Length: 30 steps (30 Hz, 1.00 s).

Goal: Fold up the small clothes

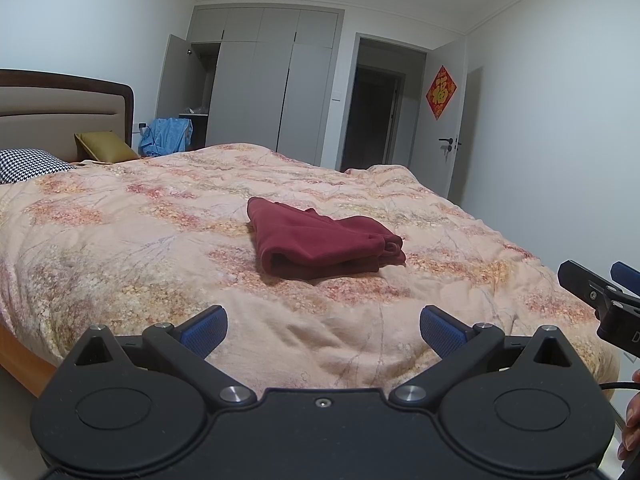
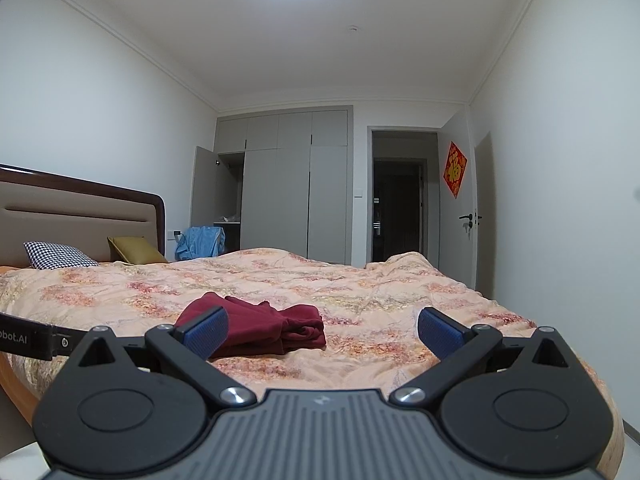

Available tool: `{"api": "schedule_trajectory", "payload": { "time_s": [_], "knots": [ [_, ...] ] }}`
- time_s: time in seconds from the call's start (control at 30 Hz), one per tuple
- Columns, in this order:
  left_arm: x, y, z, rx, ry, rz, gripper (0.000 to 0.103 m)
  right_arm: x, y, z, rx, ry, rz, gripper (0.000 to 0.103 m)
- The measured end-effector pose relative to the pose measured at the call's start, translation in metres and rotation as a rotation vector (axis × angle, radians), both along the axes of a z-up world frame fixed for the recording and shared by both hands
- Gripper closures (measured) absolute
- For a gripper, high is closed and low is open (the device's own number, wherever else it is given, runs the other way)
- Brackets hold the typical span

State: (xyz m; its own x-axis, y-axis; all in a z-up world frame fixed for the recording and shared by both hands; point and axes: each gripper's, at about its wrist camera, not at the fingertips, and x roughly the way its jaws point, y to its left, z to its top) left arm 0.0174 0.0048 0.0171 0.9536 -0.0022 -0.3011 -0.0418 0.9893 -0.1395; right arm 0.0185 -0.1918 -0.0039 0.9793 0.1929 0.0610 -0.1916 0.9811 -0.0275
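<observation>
Left wrist view: the left tool [image 1: 323, 330], jaws apart and empty, faces a red garment [image 1: 320, 242] folded mid-bed [image 1: 120, 240]. It looks soft, light, floppy.

Right wrist view: the right tool [image 2: 322, 332] also gapes; pinch the garment's thick folded edge.

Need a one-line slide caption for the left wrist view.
Open left hand-held gripper faces a folded maroon garment lying on the floral bedspread.
</observation>
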Motion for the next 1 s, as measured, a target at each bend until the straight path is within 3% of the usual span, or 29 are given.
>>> {"api": "schedule_trajectory", "payload": {
  "time_s": [1.0],
  "knots": [
    [0.0010, -0.0009, -0.0005, 0.002, 0.002, 0.000, 0.001, -0.0001, -0.0002, -0.0024, 0.006, 0.004, -0.003, 0.000]
  ]
}}
